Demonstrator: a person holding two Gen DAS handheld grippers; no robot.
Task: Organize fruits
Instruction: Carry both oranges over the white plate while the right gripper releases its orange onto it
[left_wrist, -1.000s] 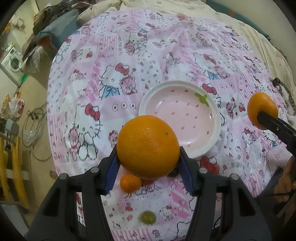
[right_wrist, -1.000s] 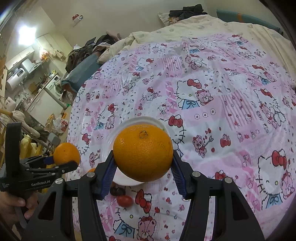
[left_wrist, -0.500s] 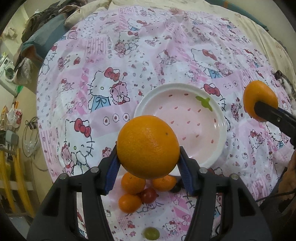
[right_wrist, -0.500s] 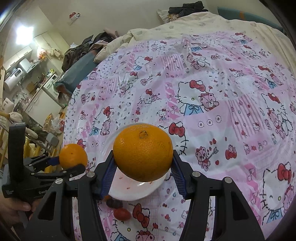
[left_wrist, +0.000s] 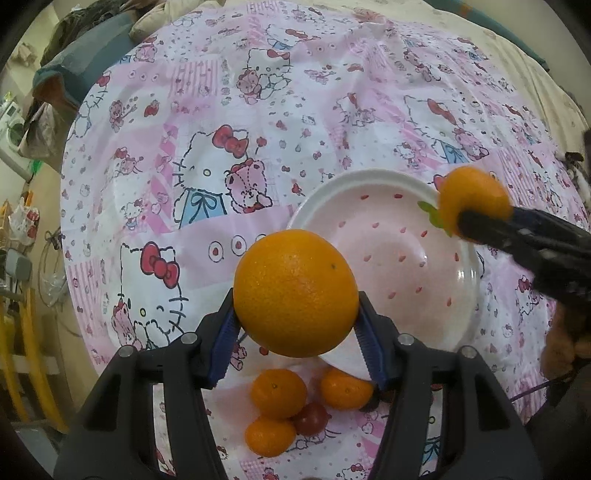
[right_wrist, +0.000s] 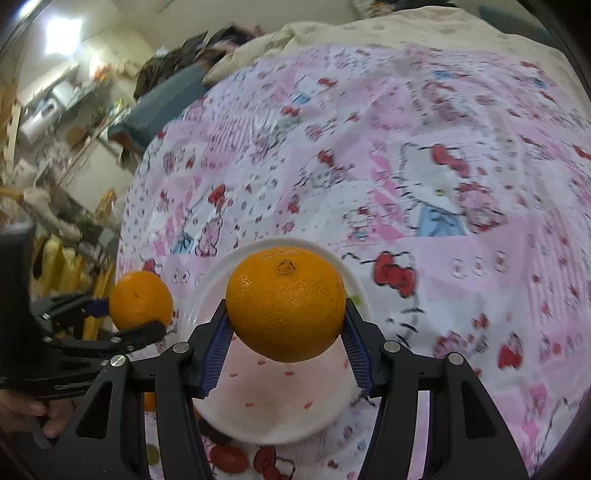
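My left gripper (left_wrist: 295, 321) is shut on a large orange (left_wrist: 295, 291), held above the near rim of a white and pink plate (left_wrist: 388, 206). My right gripper (right_wrist: 286, 332) is shut on a second orange (right_wrist: 286, 302), held over the same plate (right_wrist: 280, 410). The right gripper's orange also shows in the left wrist view (left_wrist: 474, 197) over the plate's far right rim. The left gripper's orange shows in the right wrist view (right_wrist: 140, 304) at the plate's left edge. Three small tangerines (left_wrist: 279, 393) and a red tomato (left_wrist: 312, 422) lie on the cloth in front of the plate.
A pink Hello Kitty cloth (left_wrist: 207, 147) covers the bed. A red tomato (right_wrist: 229, 458), a dark fruit (right_wrist: 214, 435) and a green grape (right_wrist: 152, 452) lie near the plate. Clothes (left_wrist: 81, 48) are piled at the bed's far left edge; cluttered shelves (right_wrist: 48, 122) stand left.
Both grippers have moved forward toward the plate with their oranges. The right gripper's orange now hangs over the plate, and the plate looks larger and closer in both views.
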